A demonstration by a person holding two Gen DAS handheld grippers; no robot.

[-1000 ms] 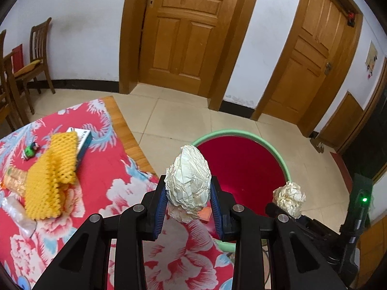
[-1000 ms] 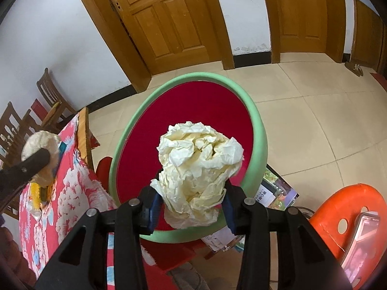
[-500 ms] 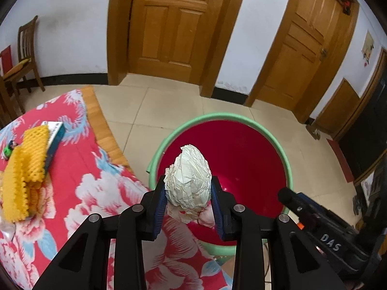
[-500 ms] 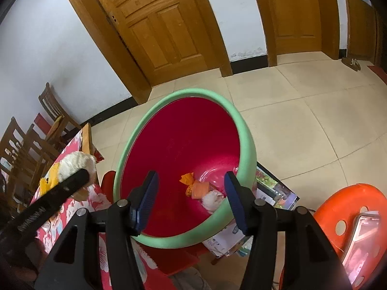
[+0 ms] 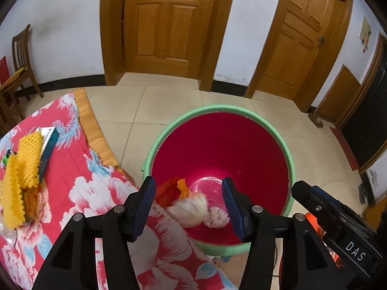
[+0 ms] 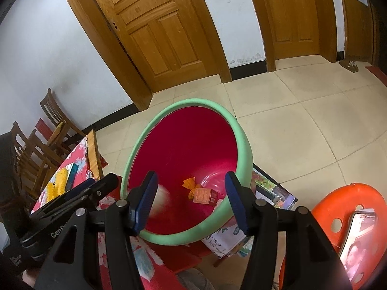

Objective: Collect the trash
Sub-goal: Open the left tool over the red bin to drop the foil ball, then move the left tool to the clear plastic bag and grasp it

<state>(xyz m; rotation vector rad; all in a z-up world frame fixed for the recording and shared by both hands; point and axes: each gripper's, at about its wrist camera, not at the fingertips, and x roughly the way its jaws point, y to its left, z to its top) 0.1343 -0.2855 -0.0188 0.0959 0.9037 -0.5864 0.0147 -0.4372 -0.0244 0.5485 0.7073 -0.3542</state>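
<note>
Change: both paper balls are out of the grippers and in the bucket; a second ago each gripper pinched one, half a second ago only the left one did.
Left gripper: fingers spread wide, nothing between them, held over the near rim of the bucket.
Right gripper: fingers spread wide and empty, also over the bucket's near rim; its black body shows at the right edge of the left view.
Bucket: round, red inside with a pale green rim, standing on the tiled floor just right of the table.
Streaked paper ball: white and cream, blurred as if moving, low in the bucket near its left wall; in the right view it is a pale smear beside the left finger.
Small paper ball: tightly crumpled, pinkish-white, on the bucket floor, touching the streaked one on its right.
Orange scraps: crumpled orange and red wrappers on the bucket floor, just beyond the paper balls.
Orange packet: small printed box lying flat on the bucket floor.
Table: red floral cloth, left of the bucket.
Yellow foam net: lies on the table's far left, overlapping a teal box.
Orange stool: right of the bucket, with a lit phone on it.
</note>
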